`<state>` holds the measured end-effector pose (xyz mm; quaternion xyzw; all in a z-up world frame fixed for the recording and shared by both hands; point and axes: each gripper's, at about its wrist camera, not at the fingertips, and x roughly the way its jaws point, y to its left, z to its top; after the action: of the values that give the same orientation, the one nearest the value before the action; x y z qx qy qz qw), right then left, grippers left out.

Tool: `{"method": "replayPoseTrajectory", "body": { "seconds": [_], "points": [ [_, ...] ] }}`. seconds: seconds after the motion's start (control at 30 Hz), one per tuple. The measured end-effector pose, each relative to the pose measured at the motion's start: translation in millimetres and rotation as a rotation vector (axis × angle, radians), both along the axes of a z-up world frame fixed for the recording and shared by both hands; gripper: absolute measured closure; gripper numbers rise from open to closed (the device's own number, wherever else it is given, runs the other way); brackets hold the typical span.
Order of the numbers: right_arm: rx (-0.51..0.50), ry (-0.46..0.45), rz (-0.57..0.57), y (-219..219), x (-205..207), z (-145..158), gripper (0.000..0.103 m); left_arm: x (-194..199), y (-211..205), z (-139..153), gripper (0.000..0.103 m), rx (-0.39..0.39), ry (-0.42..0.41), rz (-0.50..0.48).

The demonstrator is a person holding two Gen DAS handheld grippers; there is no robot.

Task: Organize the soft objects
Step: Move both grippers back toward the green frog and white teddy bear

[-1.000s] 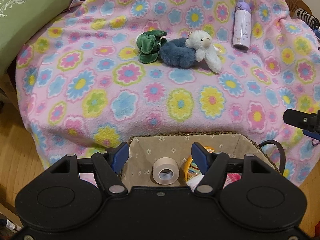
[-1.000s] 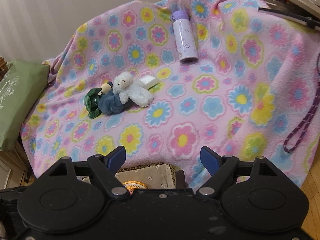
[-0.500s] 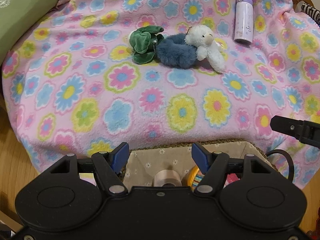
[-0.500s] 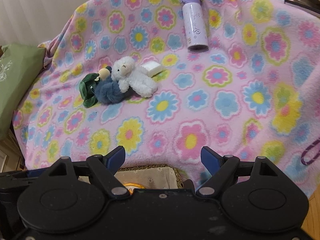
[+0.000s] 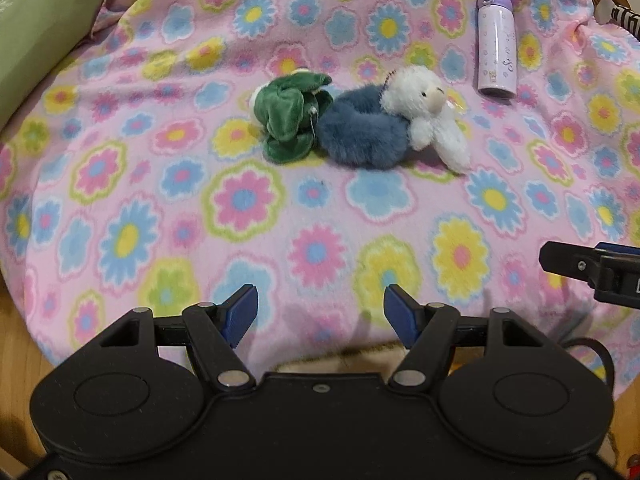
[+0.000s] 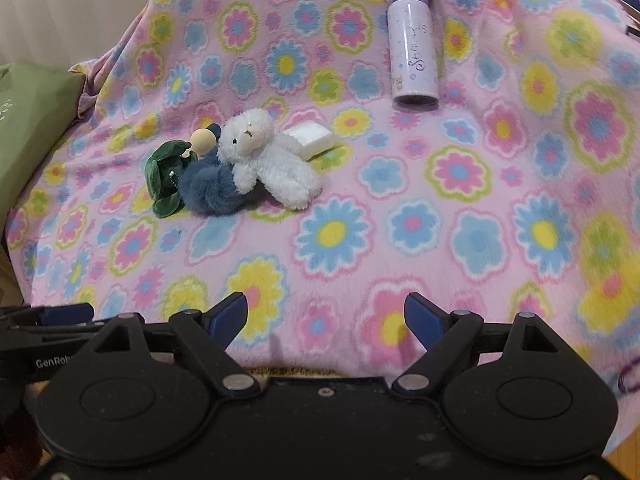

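A green plush toy (image 5: 294,114), a fluffy blue scrunchie (image 5: 360,138) and a white plush bear (image 5: 428,114) lie touching in a row on the pink flowered blanket (image 5: 200,208). The bear leans on the scrunchie. They also show in the right wrist view: green plush (image 6: 164,178), scrunchie (image 6: 210,192), bear (image 6: 264,158). My left gripper (image 5: 320,318) is open and empty over the blanket's near part. My right gripper (image 6: 326,316) is open and empty, to the right of the left one, well short of the toys.
A lavender bottle (image 6: 412,54) lies at the back right of the blanket. A white block (image 6: 310,140) and a small wooden-headed figure (image 6: 204,140) sit behind the toys. A green cushion (image 5: 36,36) lies at the left. A basket's rim (image 5: 360,354) peeks below the left gripper.
Both grippers have moved forward over the blanket toward the toys. The basket with the tape roll has slid almost out of sight under the left gripper. Both stay open.
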<state>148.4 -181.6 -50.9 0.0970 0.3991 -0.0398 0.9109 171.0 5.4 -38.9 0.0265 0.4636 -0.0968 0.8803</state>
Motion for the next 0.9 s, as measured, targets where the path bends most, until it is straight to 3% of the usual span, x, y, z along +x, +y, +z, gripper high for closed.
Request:
{"method": "replayPoseTrajectory", "body": {
  "seconds": [0.1,0.2,0.9],
  "points": [
    [-0.017,-0.005,0.006,1,12,0,0.017,13,2,0,0.036,0.004,-0.023,-0.002],
    [-0.038,-0.012,0.014,1,24,-1,0.017,26,5,-1,0.028,0.003,-0.046,0.003],
    [-0.097,-0.094,0.069,0,102,-11,0.012,96,6,-12,0.024,-0.035,-0.222,-0.009]
  ]
}}
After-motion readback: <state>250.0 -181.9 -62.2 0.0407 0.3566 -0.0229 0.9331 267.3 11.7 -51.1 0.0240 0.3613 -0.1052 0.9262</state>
